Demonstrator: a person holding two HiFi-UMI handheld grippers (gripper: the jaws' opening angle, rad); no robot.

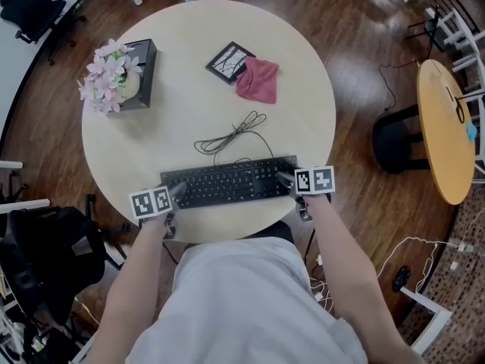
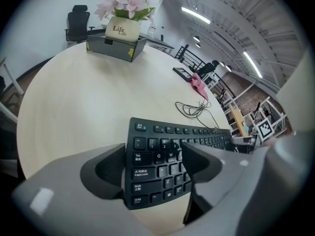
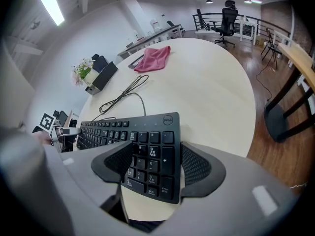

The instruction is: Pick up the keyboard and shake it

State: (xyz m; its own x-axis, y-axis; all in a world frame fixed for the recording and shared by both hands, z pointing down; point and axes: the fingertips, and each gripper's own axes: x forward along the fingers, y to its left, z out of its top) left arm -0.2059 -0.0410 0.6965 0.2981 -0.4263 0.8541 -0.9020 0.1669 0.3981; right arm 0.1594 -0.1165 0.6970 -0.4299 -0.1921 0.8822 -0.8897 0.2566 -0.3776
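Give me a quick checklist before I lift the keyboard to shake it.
1. Left gripper clamped on the keyboard: not ok. Its jaws stand apart around the left end.
2. Right gripper clamped: not ok. Its jaws stand apart around the right end.
3. Hold balanced: ok. The grippers sit at opposite ends.
4. Cable free to follow: probably ok. It lies in loose loops on the table.
5. Room to shake: ok. The pink cloth and the flowers lie well away, on the far side.
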